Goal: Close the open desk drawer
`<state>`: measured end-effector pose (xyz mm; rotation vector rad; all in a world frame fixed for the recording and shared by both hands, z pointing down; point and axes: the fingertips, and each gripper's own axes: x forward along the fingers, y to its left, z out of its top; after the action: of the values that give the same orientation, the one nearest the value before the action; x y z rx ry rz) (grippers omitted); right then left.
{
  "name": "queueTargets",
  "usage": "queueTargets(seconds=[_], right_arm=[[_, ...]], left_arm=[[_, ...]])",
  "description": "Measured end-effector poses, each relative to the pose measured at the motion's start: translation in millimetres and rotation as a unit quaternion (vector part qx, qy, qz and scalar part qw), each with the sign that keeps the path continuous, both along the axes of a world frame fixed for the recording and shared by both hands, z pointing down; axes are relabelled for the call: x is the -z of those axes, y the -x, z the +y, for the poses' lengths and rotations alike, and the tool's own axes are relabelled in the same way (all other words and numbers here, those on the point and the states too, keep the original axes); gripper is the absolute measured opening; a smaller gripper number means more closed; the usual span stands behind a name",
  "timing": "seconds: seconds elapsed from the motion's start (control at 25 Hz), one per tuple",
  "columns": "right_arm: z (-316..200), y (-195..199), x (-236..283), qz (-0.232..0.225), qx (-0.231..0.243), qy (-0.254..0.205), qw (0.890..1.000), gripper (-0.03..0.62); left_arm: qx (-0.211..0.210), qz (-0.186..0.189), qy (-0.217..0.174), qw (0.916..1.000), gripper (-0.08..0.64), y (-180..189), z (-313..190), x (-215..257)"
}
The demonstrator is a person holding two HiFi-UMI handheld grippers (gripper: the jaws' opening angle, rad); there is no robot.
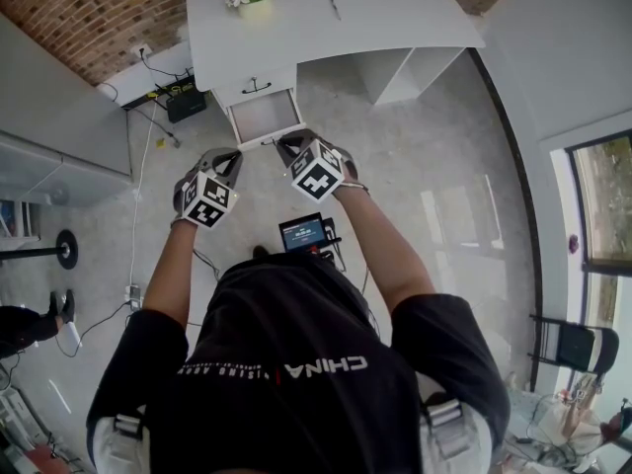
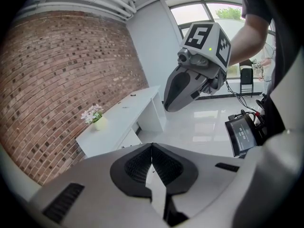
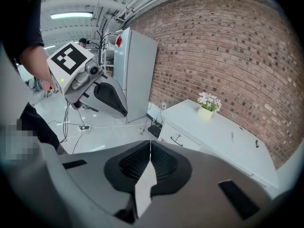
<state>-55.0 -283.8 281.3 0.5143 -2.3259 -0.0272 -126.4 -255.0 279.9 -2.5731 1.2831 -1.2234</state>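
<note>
Both my jaws shut, nothing in them — right gripper (image 1: 284, 143) just by the front of the open drawer (image 1: 265, 115), left gripper (image 1: 228, 156) beside it — risk: an off-centre push w/ closed tips could skew & jam it, or slip off.

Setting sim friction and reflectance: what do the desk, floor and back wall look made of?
Desk: smooth, flat white panels with an even matte look, likely painted or laminated board.
Floor: pale grey and glossy, mirrors the window light, maybe polished tile or coated concrete.
Wall: red-brown brick with pale mortar lines, rough and unpainted.
</note>
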Motion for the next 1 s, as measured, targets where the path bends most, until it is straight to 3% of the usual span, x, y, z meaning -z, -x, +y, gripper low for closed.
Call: queueTargets(seconds=[0.56,0.76,1.0], right_arm=[[-17,-19,-34,0.001,0.011,0.023,1.000,0.015],[-25,-11,-86,0.023,0.000,0.045,0.999,0.015],[-56,1,-176,0.029,-0.021,0.057,0.998,0.015]], left_arm=[[0.020,0.000,0.017,0.9997,0.012,-17,-11,-22],[0.014,0.011,0.042,0.9990,0.012,-4,-13,-68],[0.010,0.017,0.051,0.9985,0.012,19,-44,-156]])
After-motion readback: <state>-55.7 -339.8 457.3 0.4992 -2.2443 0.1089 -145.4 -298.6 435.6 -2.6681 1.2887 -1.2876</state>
